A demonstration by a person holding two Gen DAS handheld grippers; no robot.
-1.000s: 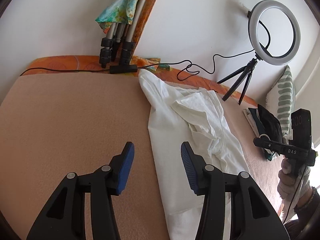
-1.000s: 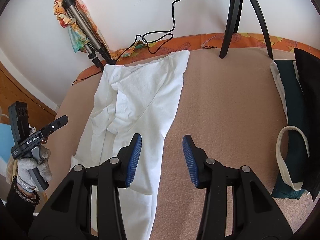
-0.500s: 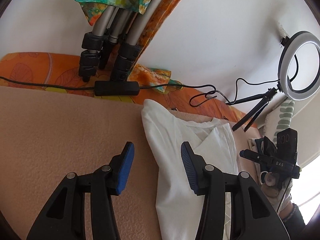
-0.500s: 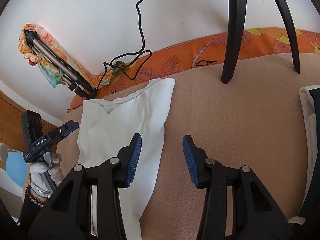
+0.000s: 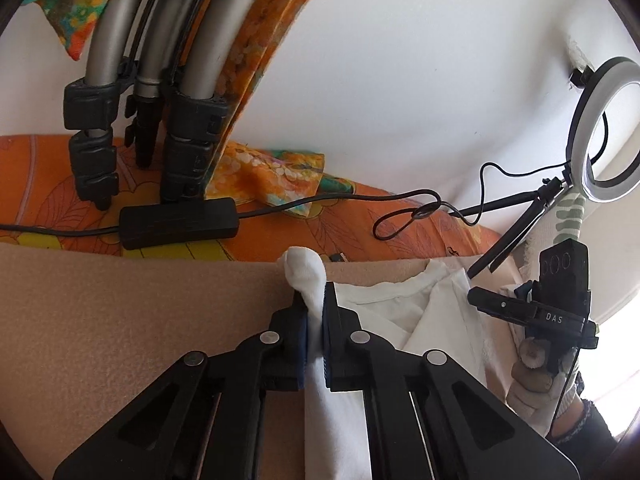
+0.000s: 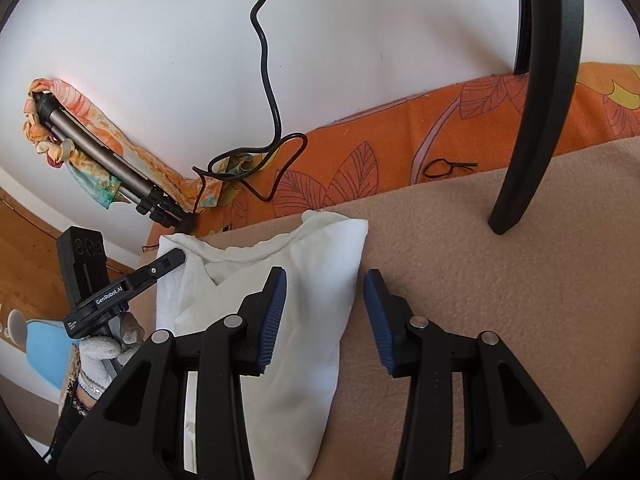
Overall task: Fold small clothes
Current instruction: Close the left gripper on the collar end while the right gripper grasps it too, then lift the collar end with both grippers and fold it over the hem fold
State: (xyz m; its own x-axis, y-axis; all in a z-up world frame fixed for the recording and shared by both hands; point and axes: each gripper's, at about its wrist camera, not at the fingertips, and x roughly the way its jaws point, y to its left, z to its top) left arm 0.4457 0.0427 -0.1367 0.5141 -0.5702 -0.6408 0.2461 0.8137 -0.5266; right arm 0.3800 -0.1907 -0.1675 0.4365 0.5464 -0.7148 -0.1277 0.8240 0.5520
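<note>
You have: white shirt (image 5: 404,320) ×1 | grippers ×2, left gripper (image 5: 315,320) and right gripper (image 6: 324,312) | gloved hands ×2, one (image 5: 532,380) and another (image 6: 100,356) | tripods ×2, silver-legged tripod (image 5: 160,92) and small black tripod (image 5: 520,224) | ring light (image 5: 604,128) ×1 | black cable box (image 5: 180,222) ×1

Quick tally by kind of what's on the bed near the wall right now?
White garment: 1
Ring light on small tripod: 1
Folded grey tripod: 1
Black inline cable box: 1
Handheld gripper: 2, left gripper and right gripper
Total: 6
</note>
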